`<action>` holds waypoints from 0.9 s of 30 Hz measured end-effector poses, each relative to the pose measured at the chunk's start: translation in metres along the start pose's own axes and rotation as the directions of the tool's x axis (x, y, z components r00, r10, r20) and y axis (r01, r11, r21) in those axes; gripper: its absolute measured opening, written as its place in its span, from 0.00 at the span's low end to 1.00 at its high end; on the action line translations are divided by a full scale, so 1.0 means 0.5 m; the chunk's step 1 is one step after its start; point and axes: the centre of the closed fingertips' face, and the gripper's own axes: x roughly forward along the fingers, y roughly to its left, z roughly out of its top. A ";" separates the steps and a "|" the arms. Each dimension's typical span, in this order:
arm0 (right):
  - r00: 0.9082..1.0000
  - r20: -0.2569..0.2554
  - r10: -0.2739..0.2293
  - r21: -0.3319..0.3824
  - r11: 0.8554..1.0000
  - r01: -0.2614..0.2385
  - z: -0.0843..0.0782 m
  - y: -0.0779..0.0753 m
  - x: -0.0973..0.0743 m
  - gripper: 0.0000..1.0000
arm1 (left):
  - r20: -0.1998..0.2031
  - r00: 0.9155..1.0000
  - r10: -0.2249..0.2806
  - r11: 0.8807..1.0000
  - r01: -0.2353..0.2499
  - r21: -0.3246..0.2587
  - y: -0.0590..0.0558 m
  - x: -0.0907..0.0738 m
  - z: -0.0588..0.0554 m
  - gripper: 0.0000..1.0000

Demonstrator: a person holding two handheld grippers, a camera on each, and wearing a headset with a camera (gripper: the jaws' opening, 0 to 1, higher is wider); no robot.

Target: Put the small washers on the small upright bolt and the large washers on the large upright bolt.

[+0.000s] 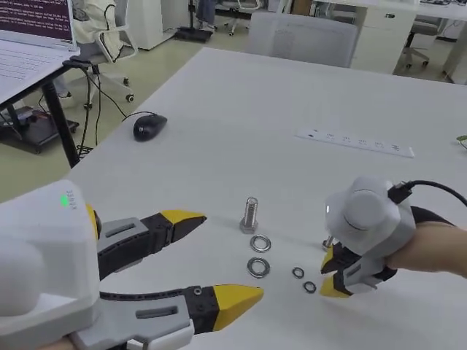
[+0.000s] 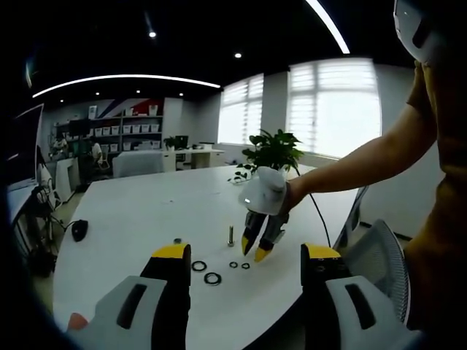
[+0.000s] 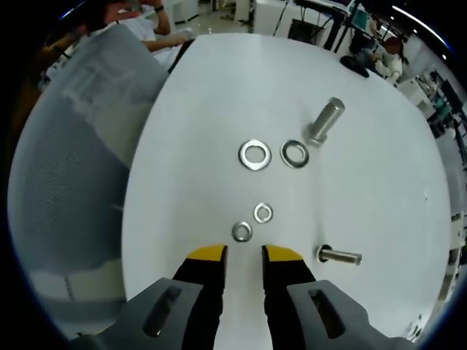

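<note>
Screening small bolt [image 3: 339,255] from head view: right gripper [image 1: 328,275].

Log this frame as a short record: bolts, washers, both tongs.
large bolt: upright, bare
small bolt: upright, bare
large washers: two, lying flat beside large bolt
small washers: two, lying flat just ahead of right tongs
left tongs: open wide, empty
right tongs: slightly open, empty

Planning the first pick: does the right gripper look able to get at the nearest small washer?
Probably yes. The right gripper hangs just short of that small washer, jaws slightly parted, nothing between; the small bolt stands off to one side.
</note>
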 end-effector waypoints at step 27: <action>1.000 -0.003 0.022 0.053 0.998 -0.021 0.011 0.011 0.028 0.20 | -0.002 1.000 0.015 1.000 -0.015 -0.006 0.005 0.001 -0.006 0.60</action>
